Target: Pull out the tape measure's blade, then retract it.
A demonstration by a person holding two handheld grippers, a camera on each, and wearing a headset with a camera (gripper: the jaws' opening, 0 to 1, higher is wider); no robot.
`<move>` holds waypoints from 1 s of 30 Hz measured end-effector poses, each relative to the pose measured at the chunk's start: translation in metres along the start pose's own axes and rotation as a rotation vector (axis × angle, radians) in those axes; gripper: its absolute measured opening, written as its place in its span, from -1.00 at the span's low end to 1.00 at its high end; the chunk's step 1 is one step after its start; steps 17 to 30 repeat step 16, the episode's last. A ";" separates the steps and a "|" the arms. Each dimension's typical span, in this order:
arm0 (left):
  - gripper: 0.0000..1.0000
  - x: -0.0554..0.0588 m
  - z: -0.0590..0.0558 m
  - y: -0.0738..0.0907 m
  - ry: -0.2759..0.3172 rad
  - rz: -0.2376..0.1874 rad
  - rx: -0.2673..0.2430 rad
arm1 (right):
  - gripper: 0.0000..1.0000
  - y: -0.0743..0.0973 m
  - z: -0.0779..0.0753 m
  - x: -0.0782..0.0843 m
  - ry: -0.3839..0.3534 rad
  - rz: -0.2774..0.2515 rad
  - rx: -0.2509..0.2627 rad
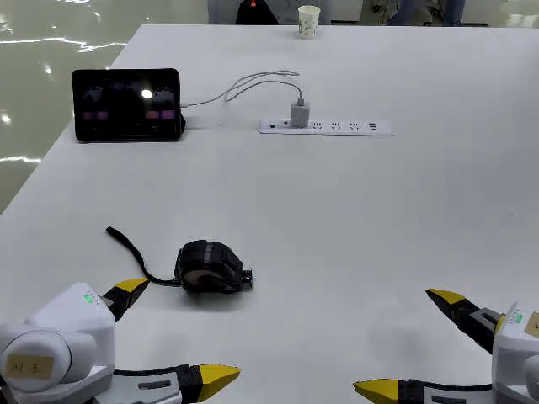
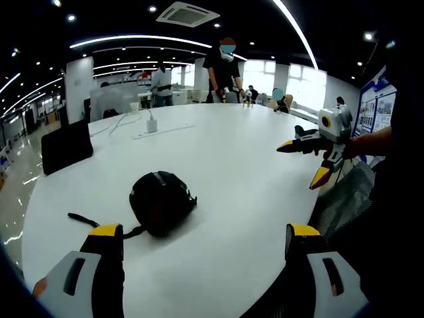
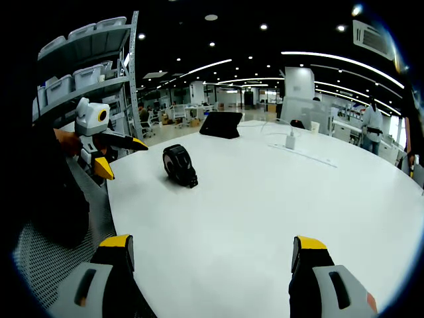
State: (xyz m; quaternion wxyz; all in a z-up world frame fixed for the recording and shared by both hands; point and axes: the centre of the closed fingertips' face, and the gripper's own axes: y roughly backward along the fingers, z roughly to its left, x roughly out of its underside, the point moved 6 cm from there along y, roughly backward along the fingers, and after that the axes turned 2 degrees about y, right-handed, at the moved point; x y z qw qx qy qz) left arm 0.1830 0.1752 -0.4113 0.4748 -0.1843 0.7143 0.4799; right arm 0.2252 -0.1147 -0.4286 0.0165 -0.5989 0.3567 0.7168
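one black tape measure lies on the white surface, its strap trailing toward 10 o'clock. the left tongs, at its 7 o'clock, gape wide and hold nothing. the right tongs, at 4 o'clock, are likewise spread and empty.

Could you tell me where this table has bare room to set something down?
Widest: the middle and right of the table, between power strip and right tool. Also the band between tablet and tape measure. Crowded: near left, where tape measure, strap and left tool sit close.
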 end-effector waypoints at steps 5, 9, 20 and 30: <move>0.98 0.000 0.001 0.000 0.009 0.002 0.008 | 0.98 0.000 0.000 0.000 -0.001 0.002 0.000; 0.98 -0.002 0.003 0.000 0.005 -0.006 0.002 | 0.98 0.000 0.000 0.000 0.000 0.001 0.001; 0.98 -0.003 0.003 0.000 0.003 -0.006 0.010 | 0.98 0.001 0.000 -0.001 0.002 0.000 0.001; 0.98 -0.003 0.003 0.000 0.003 -0.006 0.010 | 0.98 0.001 0.000 -0.001 0.002 0.000 0.001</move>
